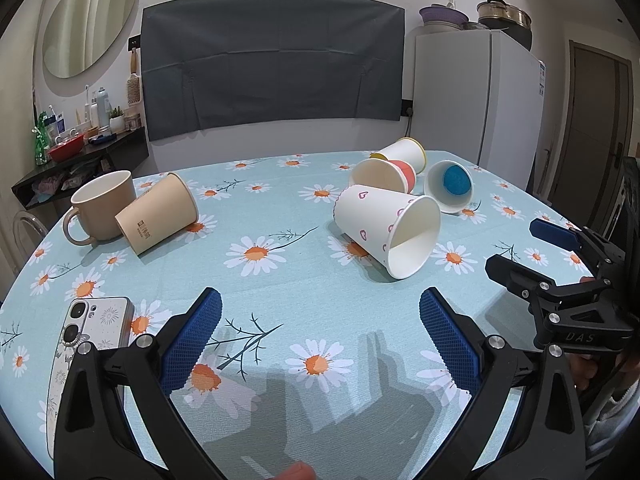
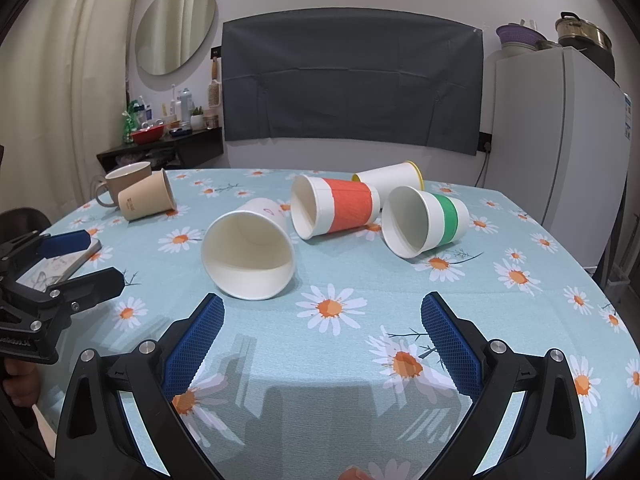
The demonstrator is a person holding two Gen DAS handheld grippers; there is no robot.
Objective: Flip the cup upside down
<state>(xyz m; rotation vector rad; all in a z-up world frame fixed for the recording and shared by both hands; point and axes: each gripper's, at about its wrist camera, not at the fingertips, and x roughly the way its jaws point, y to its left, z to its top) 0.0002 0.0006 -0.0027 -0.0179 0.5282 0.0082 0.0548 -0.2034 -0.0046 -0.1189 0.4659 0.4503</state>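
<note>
**Paper cups lying on the daisy cloth**

Daisy-printed light-blue tablecloth (image 2: 360,380) covers the table under us. We hold the left gripper (image 1: 320,328) and the right gripper (image 2: 322,330) above it, both spread wide and empty. Just beyond lies the white paper cup with pink hearts (image 1: 386,230) on its side, mouth toward us. Farther back, the red-banded paper cup (image 2: 334,210) and green-banded paper cup (image 2: 426,220) also lie tipped.

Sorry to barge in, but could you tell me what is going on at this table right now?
A person holds two open grippers, the left gripper and right gripper, above a flowered table. Neither holds anything. Several paper cups lie on their sides, the nearest being the white cup, beside the red-banded cup and green-banded cup. None has been flipped yet.
</note>
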